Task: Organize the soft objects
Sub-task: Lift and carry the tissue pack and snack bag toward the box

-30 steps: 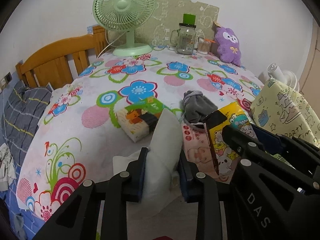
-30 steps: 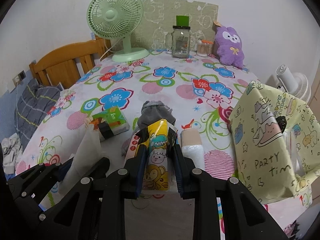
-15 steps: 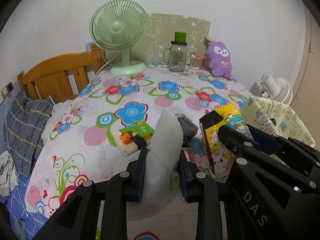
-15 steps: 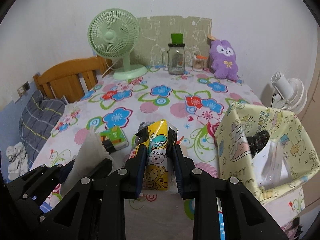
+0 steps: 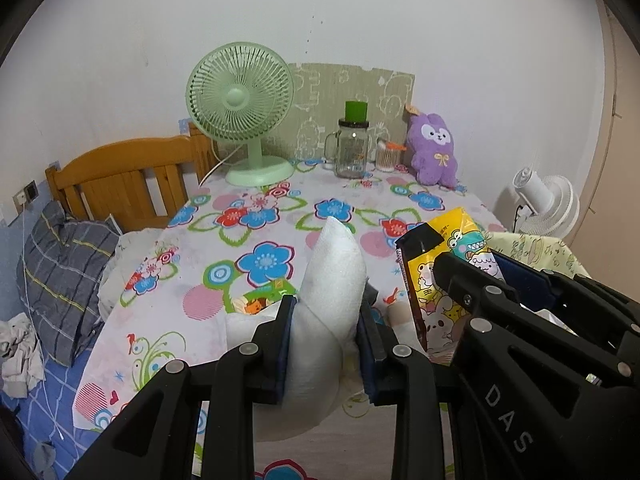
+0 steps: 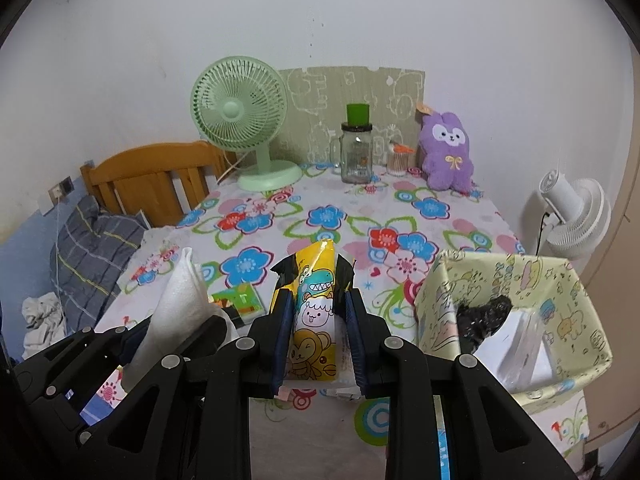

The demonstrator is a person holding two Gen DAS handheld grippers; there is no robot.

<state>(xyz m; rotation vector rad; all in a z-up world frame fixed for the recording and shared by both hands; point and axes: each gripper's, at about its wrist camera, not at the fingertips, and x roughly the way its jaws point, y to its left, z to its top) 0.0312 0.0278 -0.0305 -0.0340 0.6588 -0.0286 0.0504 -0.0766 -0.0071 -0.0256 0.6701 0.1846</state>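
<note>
Left gripper (image 5: 325,336): jaws clamped on a white soft padded pack (image 5: 332,280), held upright above the flowered tablecloth (image 5: 280,216)
Right gripper (image 6: 316,332): jaws pressed on a yellow cartoon-printed tissue pack (image 6: 314,304)
Yellow paper party box (image 6: 560,300): at 3 o'clock of the tissue pack

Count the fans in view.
2. The green desk fan stands at the table's far left, beside the glass jar. The white fan stands off the table's right edge, behind the yellow gift bag. None others show.
</note>
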